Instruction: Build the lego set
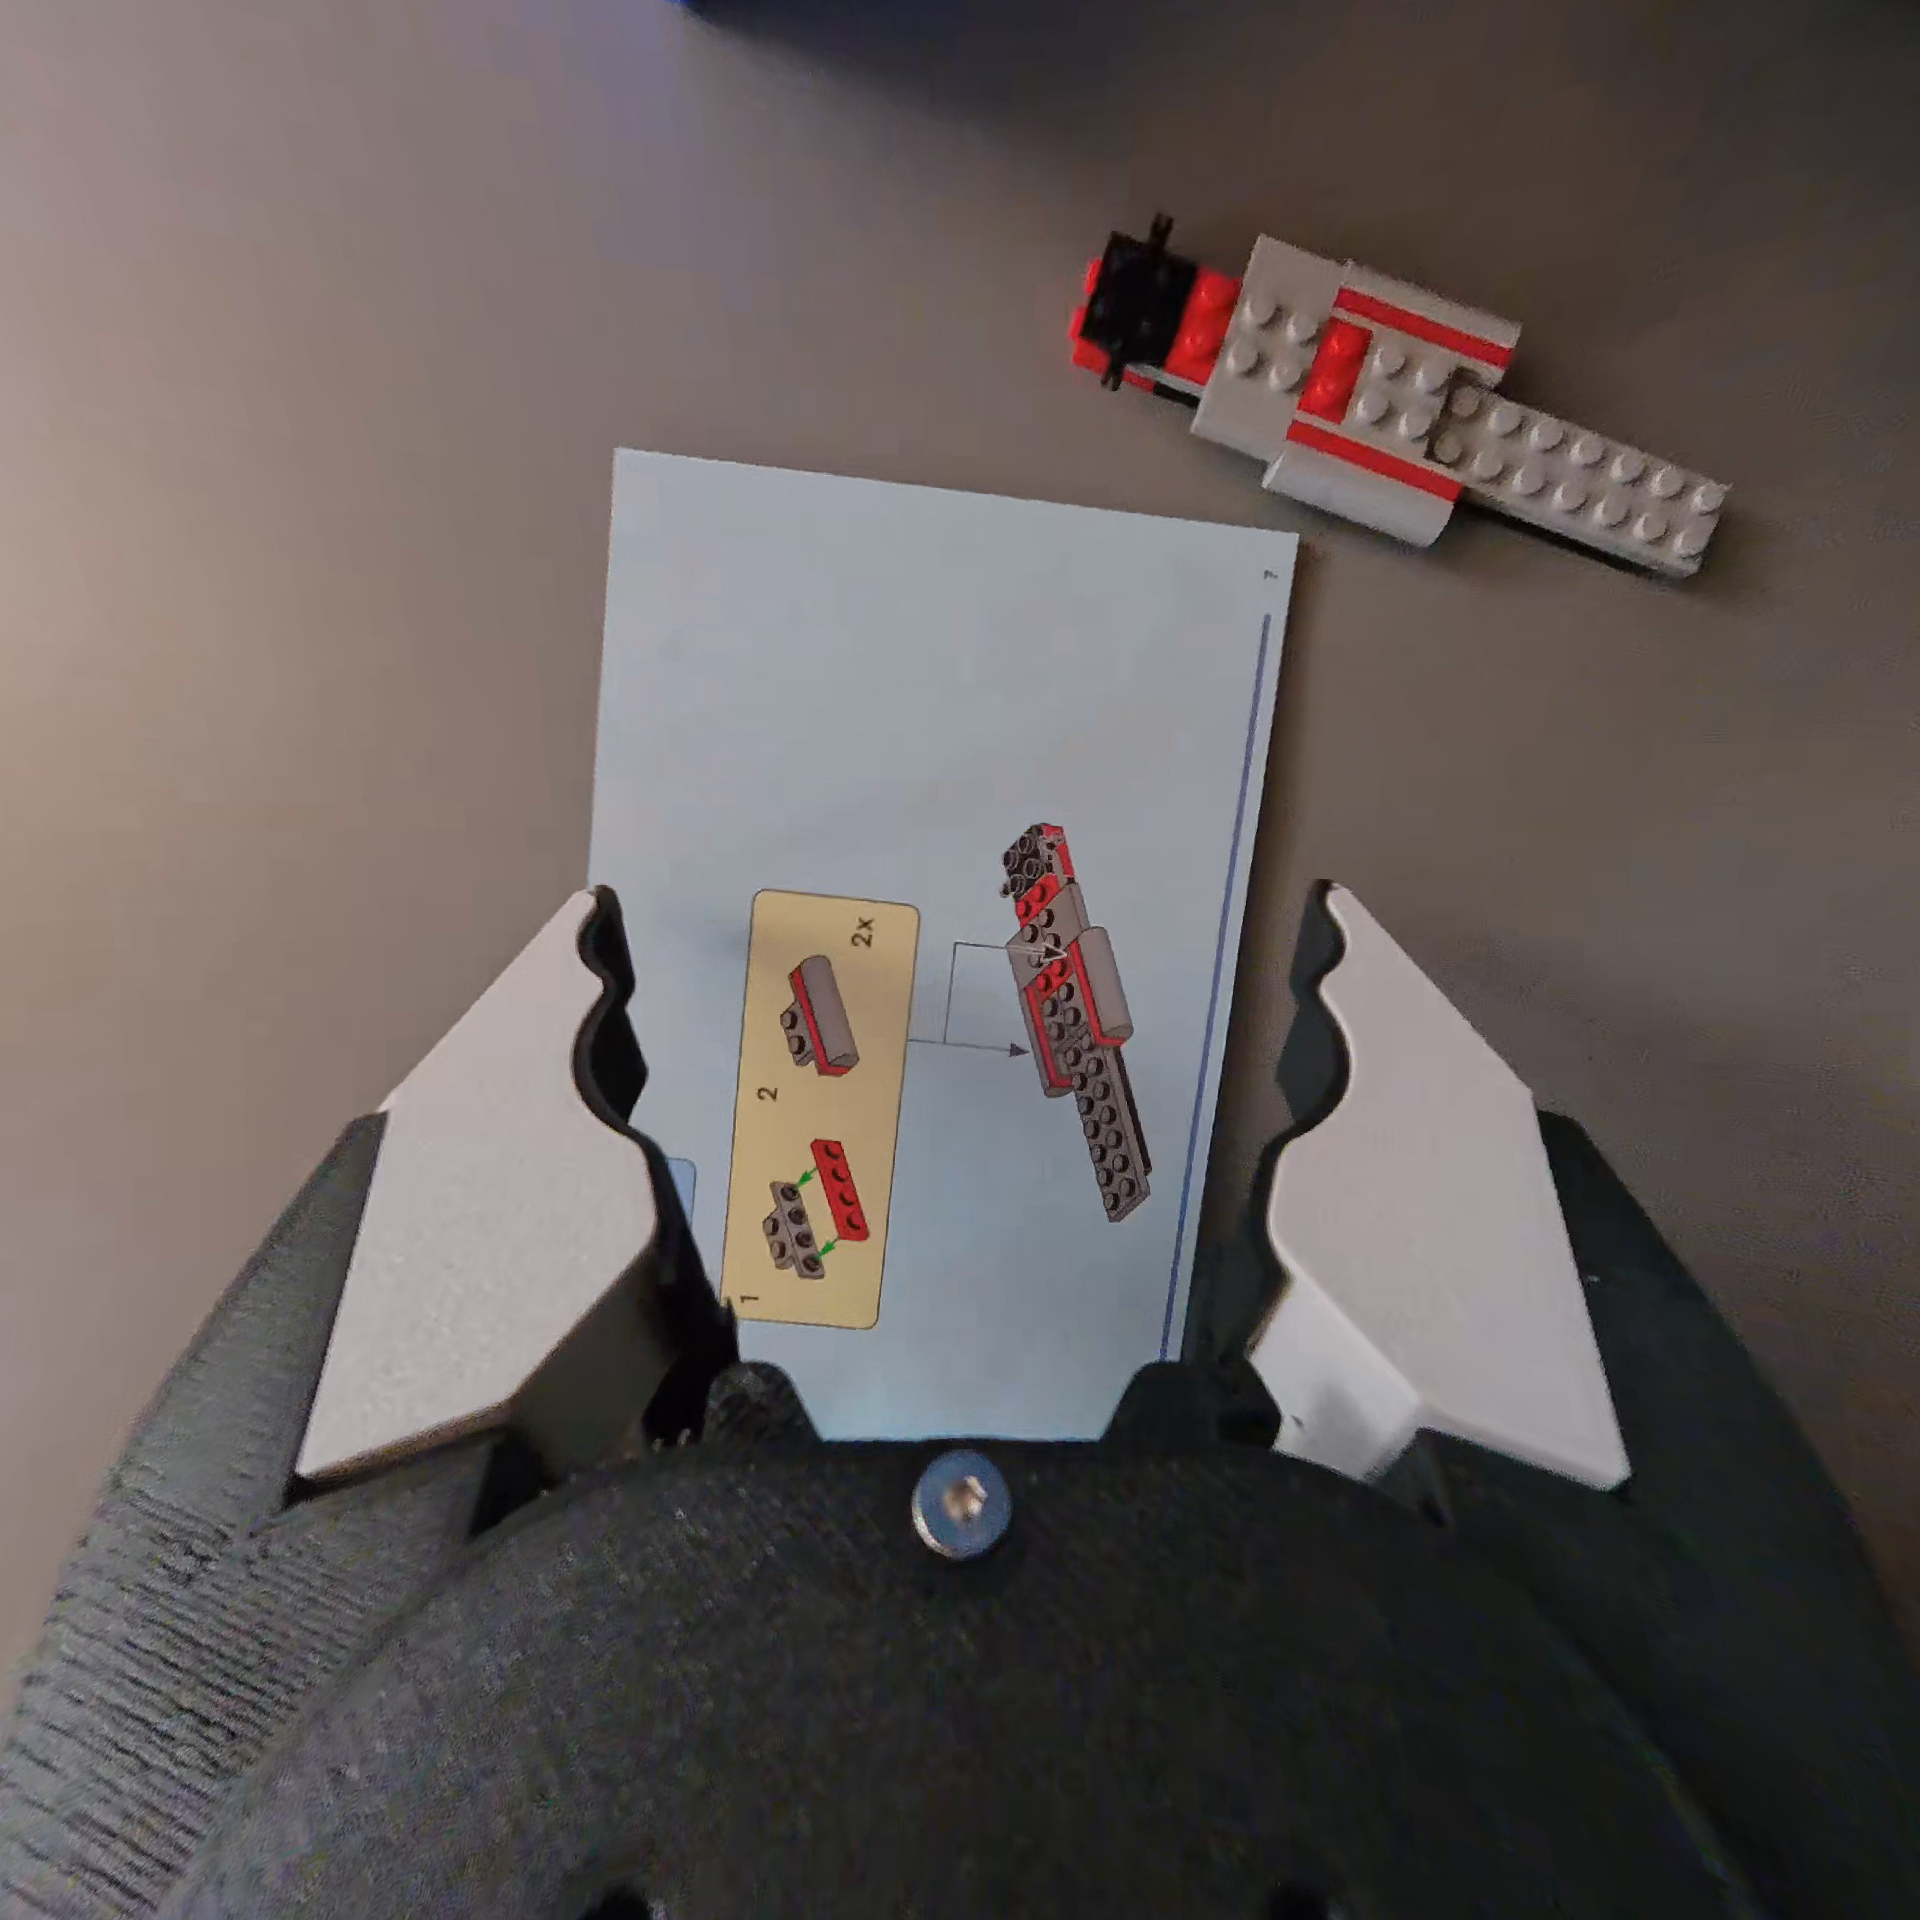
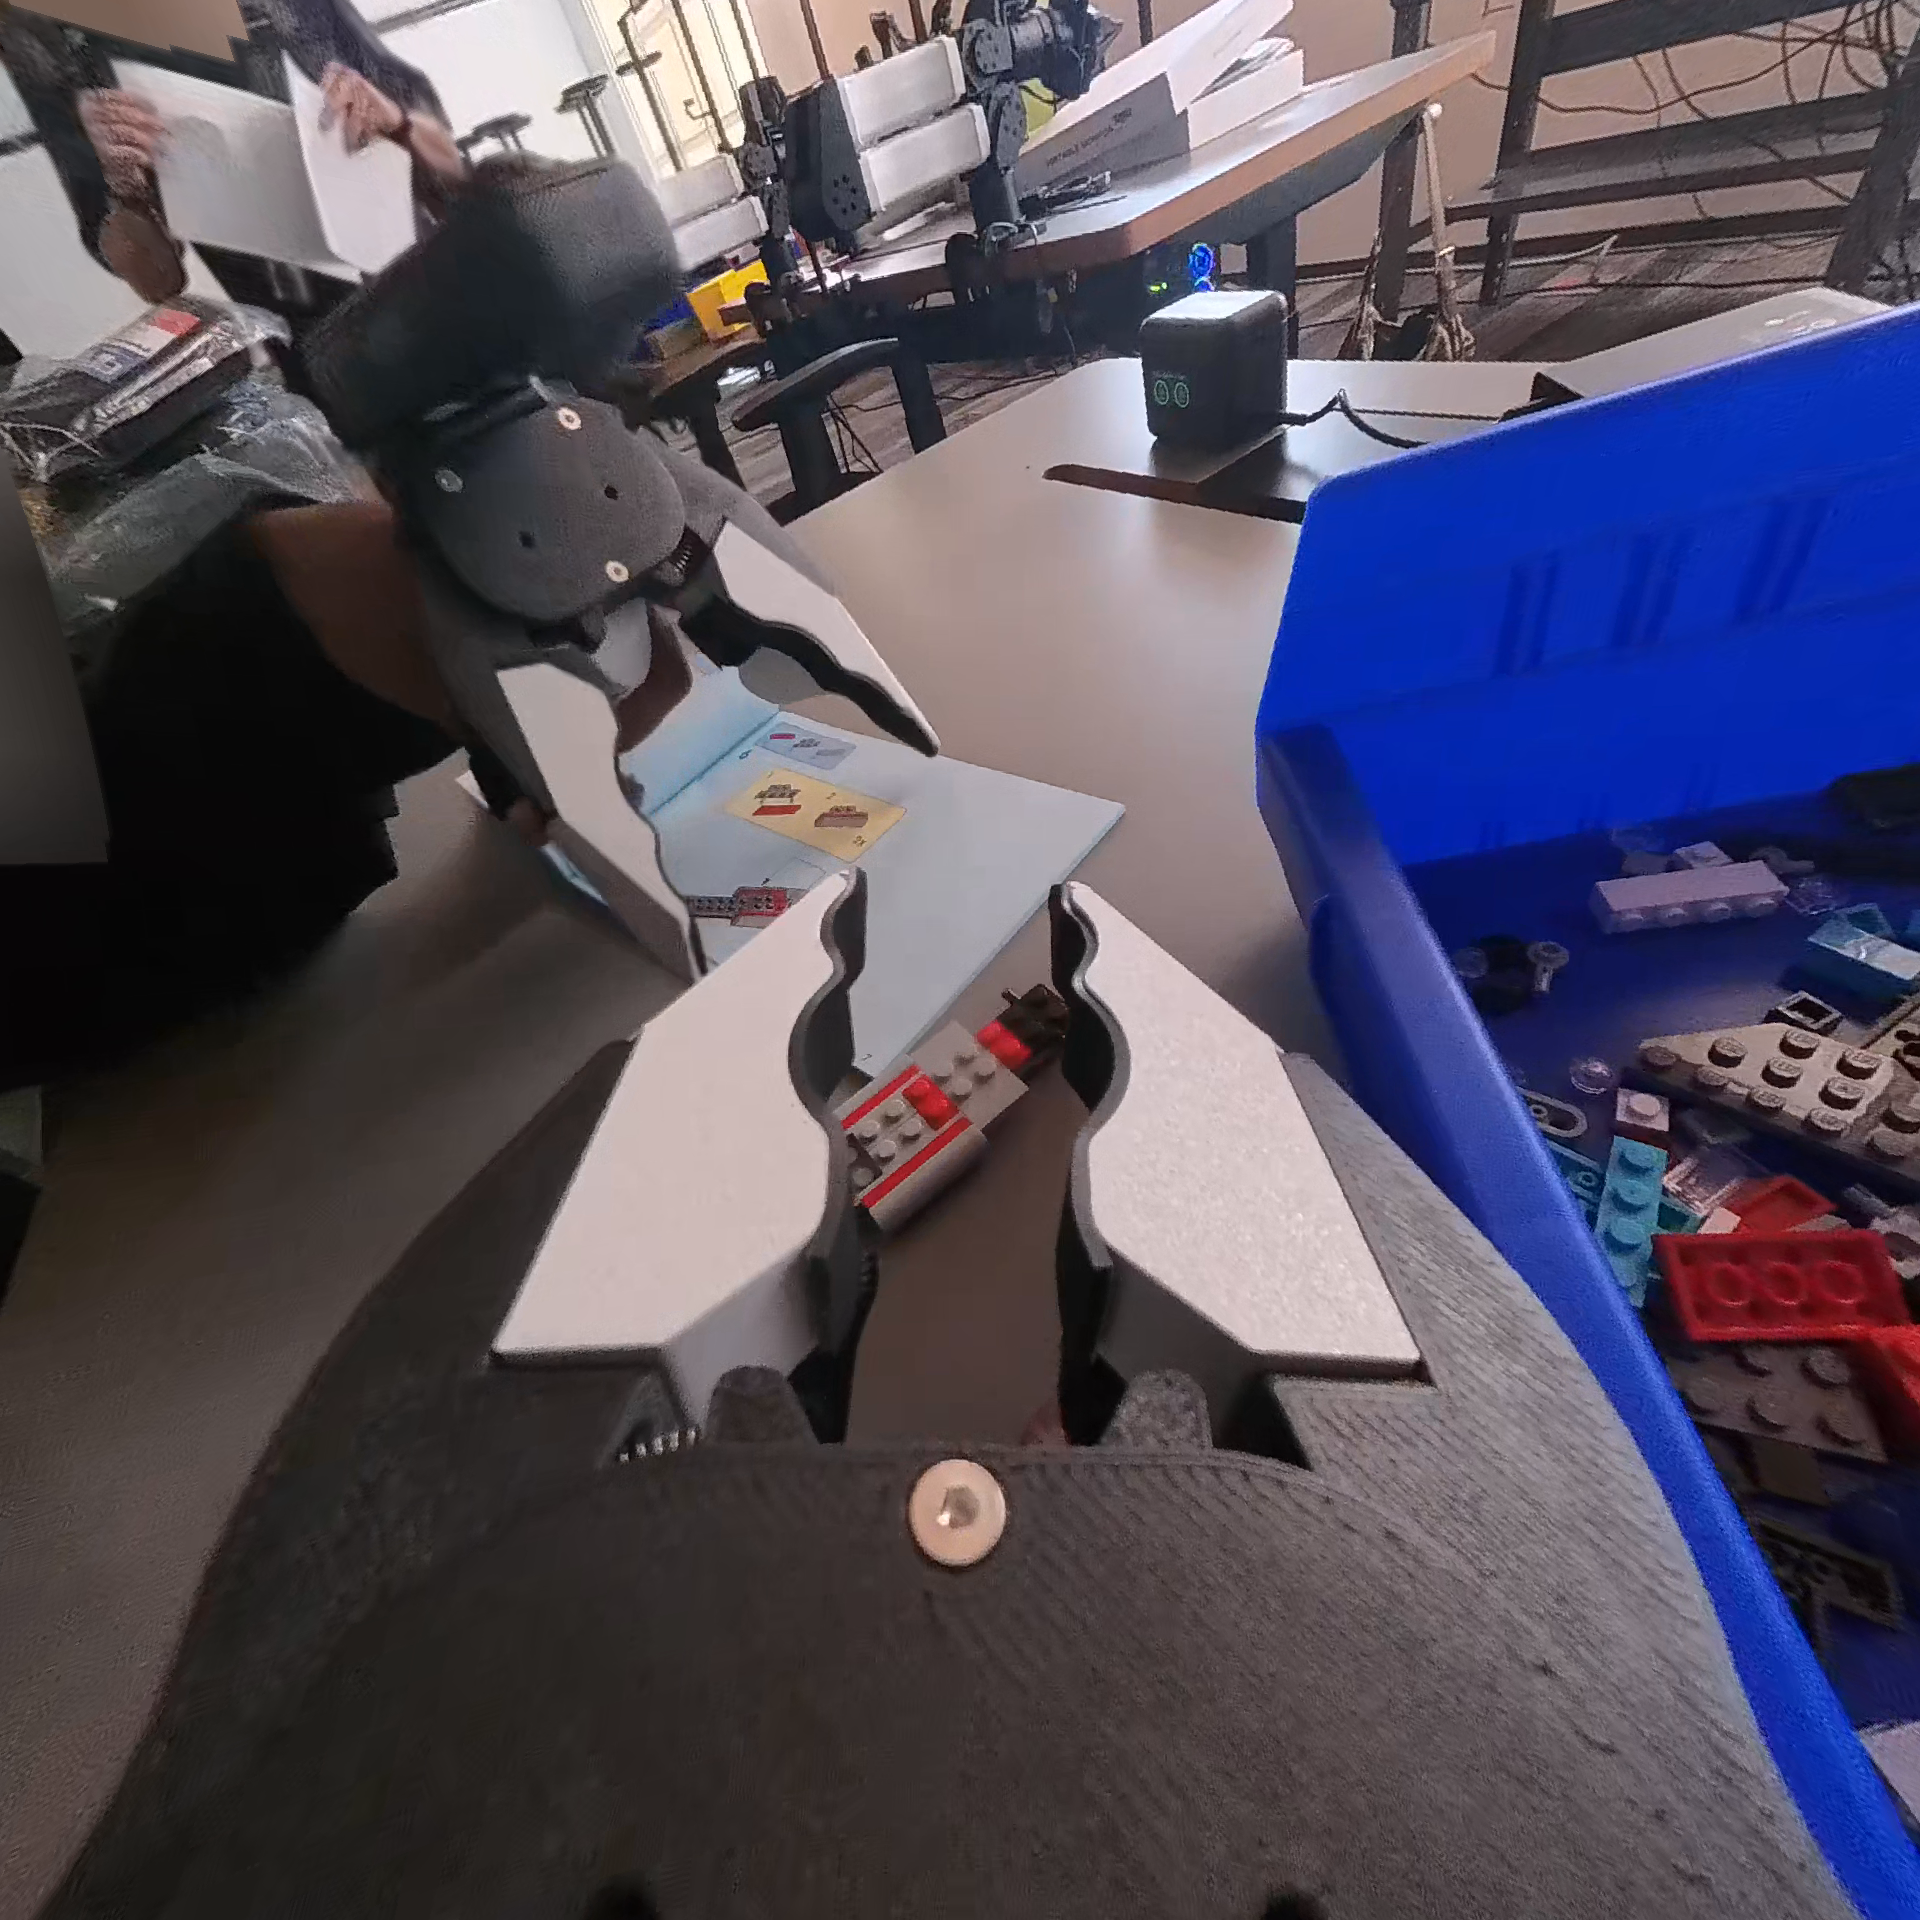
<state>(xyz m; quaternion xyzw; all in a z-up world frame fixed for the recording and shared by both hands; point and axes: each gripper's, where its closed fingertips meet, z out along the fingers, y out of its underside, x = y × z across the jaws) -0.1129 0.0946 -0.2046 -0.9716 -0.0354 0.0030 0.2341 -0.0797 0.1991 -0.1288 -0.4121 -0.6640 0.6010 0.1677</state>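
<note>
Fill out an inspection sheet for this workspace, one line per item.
Surface: grey table, matte, bare apart from the items below.
Job's things: partly built grey-and-red lego model lying flat beyond the instruction booklet, apart from it; blue bin of loose lego pieces at the right.
Clutter: small black cube device at the far table edge.
Grippers: left gripper open above the booklet, holding nothing; right gripper open, aimed at the model, not touching it.
Cables: one black cable from the cube device.
Surroundings: other desks, an office chair, a person holding paper.
</note>
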